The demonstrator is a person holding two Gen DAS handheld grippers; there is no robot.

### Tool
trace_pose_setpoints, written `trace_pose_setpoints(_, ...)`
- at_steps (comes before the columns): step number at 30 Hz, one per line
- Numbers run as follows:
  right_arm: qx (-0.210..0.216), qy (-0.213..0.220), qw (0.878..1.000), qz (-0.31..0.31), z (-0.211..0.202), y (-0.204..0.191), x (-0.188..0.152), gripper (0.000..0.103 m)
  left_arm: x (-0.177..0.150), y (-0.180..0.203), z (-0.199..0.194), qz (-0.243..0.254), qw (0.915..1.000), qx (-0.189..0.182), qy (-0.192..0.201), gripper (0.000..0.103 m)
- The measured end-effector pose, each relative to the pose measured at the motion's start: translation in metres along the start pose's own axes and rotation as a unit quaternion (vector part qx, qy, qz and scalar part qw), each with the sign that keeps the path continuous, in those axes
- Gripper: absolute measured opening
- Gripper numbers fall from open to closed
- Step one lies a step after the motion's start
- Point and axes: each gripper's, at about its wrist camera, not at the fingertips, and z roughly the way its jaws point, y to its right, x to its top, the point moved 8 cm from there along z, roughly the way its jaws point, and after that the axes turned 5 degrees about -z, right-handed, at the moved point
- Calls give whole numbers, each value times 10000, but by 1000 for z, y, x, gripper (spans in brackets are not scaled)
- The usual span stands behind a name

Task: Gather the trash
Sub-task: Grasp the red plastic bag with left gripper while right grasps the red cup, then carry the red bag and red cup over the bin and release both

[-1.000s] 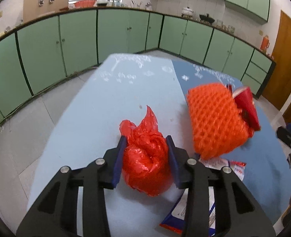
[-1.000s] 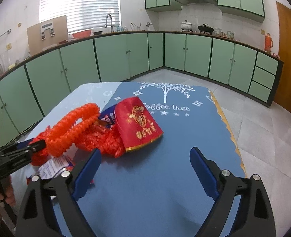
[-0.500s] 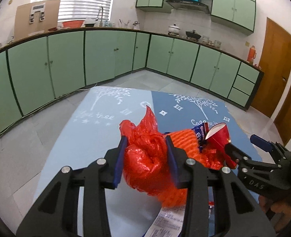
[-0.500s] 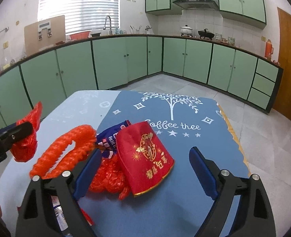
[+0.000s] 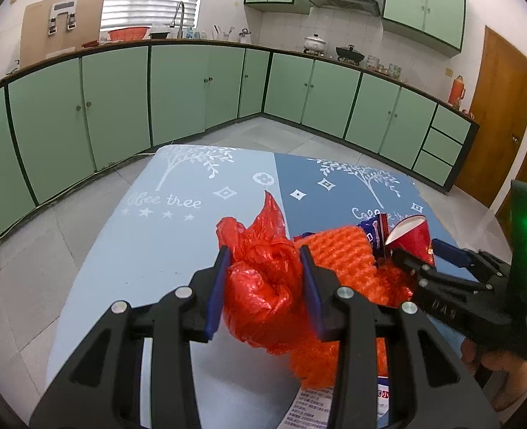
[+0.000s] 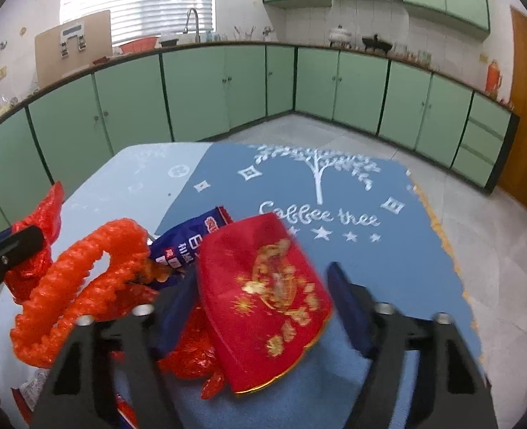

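Observation:
My left gripper [image 5: 265, 279] is shut on a crumpled red plastic bag [image 5: 259, 275] and holds it above the blue tablecloth [image 5: 170, 236]. The bag also shows at the left of the right wrist view [image 6: 36, 246]. A pile of trash lies beside it: an orange foam net [image 6: 81, 286], a blue snack wrapper [image 6: 188, 243] and a red paper cup [image 6: 267, 296] on its side. My right gripper [image 6: 263, 300] is open with its jaws on either side of the cup; its fingers [image 5: 410, 264] show by the cup [image 5: 410, 239] in the left wrist view.
The table stands in a kitchen with green cabinets [image 5: 177, 93] along the walls and a grey tiled floor [image 6: 496, 236] around it. A printed white wrapper [image 5: 313, 407] lies under the net near the table's front edge. A wooden door [image 5: 496, 114] is at the right.
My right gripper has moved forward so its jaws now sit around the red cup, narrower than before. My left gripper keeps its hold on the red bag, beside the pile.

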Motion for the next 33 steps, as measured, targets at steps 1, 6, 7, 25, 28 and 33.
trace_pose_setpoints(1,139,-62,9998,108,1,2,-1,52,0,1,0,10,10000,1,1,37)
trace_pose_setpoints(6,285,99,9994,196,-19,11,4,41,2,4,-6,1,10000,-38,52,37)
trace_pose_setpoints(7,337,116,9991,229,-23,13,5,41,3,5,-8,5,10000,-55,80,37)
trace_pose_setpoints(25,295,826,9931,773,-137,81,8,41,24,96,-69,490,9925,-904,665,36)
trace_pose_setpoints(28,159,856,9926,842,-152,96,1,41,18,126,-76,633,9889,-1164,670,36)
trace_pose_setpoints(33,-130,925,9908,979,-178,127,-11,41,0,178,-80,847,9815,-1622,567,36)
